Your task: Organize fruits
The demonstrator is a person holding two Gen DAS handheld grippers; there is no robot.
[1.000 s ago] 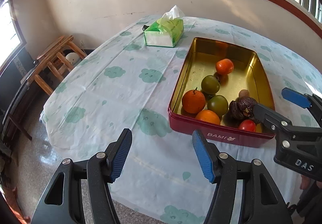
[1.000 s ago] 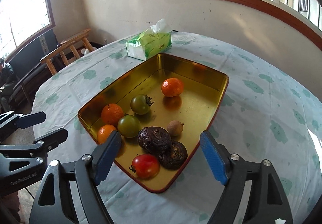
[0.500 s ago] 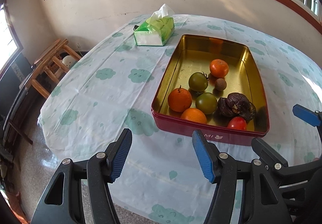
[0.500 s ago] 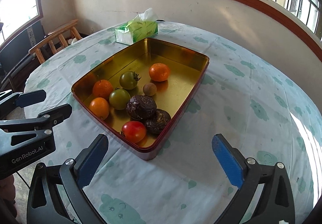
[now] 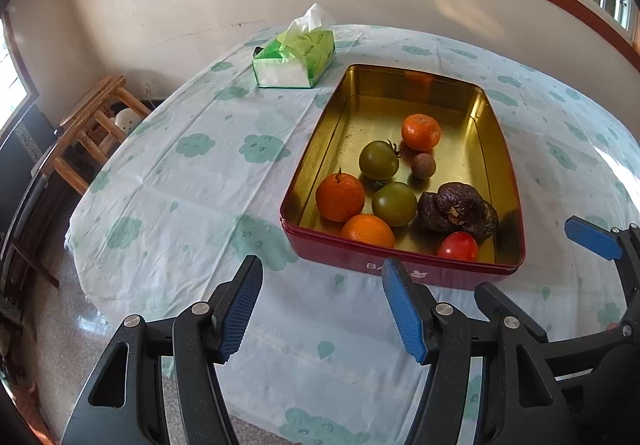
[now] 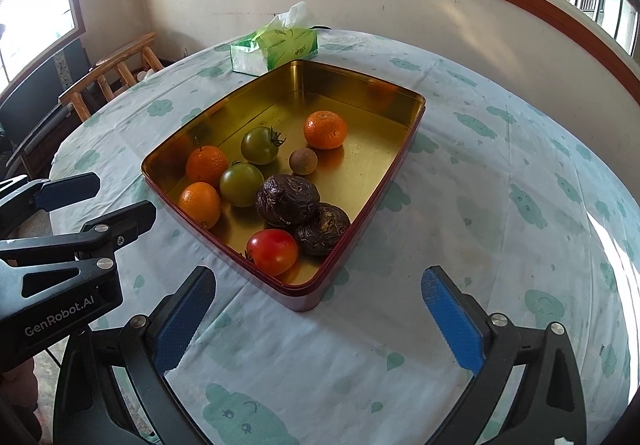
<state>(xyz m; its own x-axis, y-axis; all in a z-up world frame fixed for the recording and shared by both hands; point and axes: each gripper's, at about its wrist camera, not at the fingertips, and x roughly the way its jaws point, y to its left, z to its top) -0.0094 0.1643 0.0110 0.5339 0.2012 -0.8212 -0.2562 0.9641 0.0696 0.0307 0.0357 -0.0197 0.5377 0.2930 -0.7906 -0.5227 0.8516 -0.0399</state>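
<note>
A red tin [image 5: 340, 257] with a gold inside [image 6: 340, 85] stands on the table. It holds three oranges [image 5: 340, 197], two green tomatoes [image 5: 394, 204], a red tomato [image 6: 272, 251], two dark wrinkled fruits [image 6: 288, 199] and a small brown round fruit [image 6: 303, 162]. My left gripper [image 5: 322, 305] hangs open before the tin's near left corner, with nothing between its fingers. My right gripper [image 6: 318, 309] is open very wide in front of the tin's near corner, also with nothing in it. Each gripper shows in the other's view, the right gripper [image 5: 548, 265] and the left gripper [image 6: 100, 201].
A green tissue box [image 5: 296, 57] sits behind the tin at the table's far side. The cloud-print tablecloth [image 6: 500, 173] covers a round table. A wooden stool [image 5: 92, 125] and dark furniture stand off the table's left edge, below a wall and windows.
Both grippers have drawn back from the tin. The right gripper's finger has left the tin's near right end, and its jaws have spread wider. The fruits have not moved.
</note>
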